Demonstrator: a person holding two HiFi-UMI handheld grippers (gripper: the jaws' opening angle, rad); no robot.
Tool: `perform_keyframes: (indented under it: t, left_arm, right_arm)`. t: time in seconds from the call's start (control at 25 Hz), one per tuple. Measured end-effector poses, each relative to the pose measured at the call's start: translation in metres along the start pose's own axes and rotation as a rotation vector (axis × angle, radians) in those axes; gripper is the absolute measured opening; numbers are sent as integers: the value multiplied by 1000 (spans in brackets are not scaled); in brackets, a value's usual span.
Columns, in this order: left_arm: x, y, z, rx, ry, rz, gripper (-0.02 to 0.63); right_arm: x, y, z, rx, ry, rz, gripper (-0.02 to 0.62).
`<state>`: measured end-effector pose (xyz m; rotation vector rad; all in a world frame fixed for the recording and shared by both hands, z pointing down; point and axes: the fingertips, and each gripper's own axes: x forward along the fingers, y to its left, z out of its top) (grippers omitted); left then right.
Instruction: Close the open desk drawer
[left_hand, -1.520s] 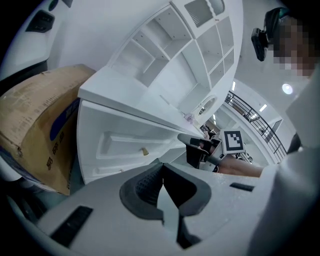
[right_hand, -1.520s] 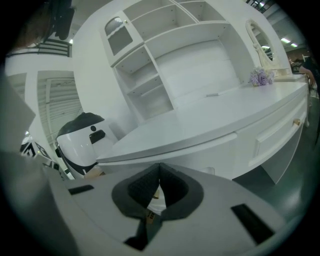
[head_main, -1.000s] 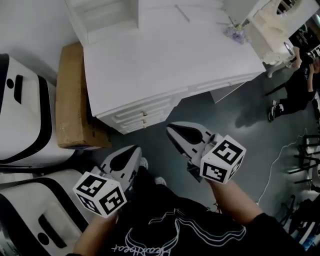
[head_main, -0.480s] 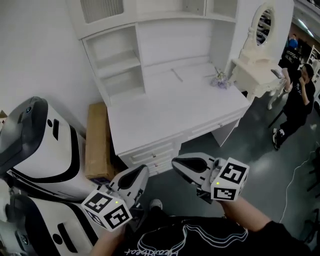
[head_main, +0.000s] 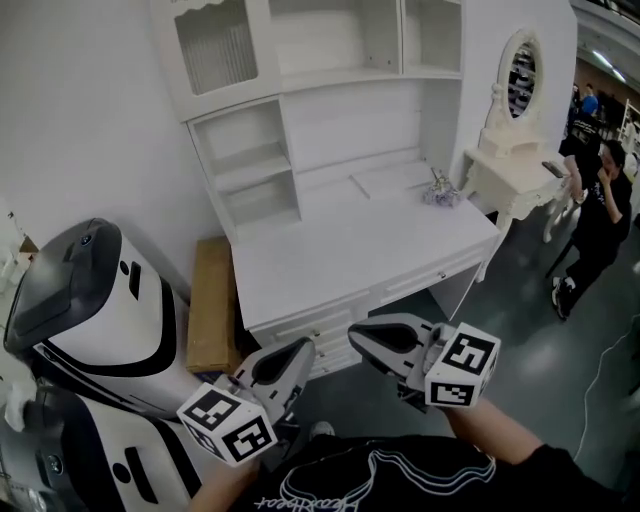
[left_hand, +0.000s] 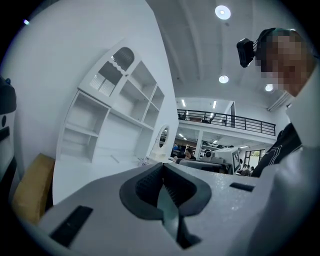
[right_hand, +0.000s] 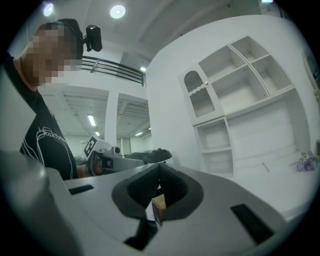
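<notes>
A white desk (head_main: 350, 250) with a shelved hutch (head_main: 300, 90) stands ahead in the head view. Its drawer fronts (head_main: 310, 328) sit under the front edge, at the left pedestal; from here I cannot tell whether one stands out. My left gripper (head_main: 303, 345) and right gripper (head_main: 355, 330) hover side by side close to my body, short of the desk front and touching nothing. In the left gripper view the jaws of the left gripper (left_hand: 161, 167) meet at the tip with nothing between them. The right gripper (right_hand: 159, 167) looks the same in its own view.
Two large white-and-black machine housings (head_main: 100, 300) stand at the left. A cardboard box (head_main: 210, 305) leans between them and the desk. A small purple flower bunch (head_main: 440, 192) lies on the desktop. A white vanity with an oval mirror (head_main: 515, 170) and a person in black (head_main: 600, 210) are at the right.
The head view has tilted upward, so the hutch and the room beyond now show. Both grippers stay shut, close together, in front of the desk.
</notes>
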<state>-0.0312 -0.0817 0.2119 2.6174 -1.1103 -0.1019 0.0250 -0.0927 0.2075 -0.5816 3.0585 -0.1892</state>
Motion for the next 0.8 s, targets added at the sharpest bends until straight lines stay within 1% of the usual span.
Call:
perform_keyframes:
  t: [0.64,0.8]
  left_arm:
    - [-4,-9,6,45,-3,27,5]
    - [-3,-12,7,51,1,25,5]
  right_arm:
    - [3,13,4,1,-14,44,6]
    - [1,11,6,15,-19,42,6]
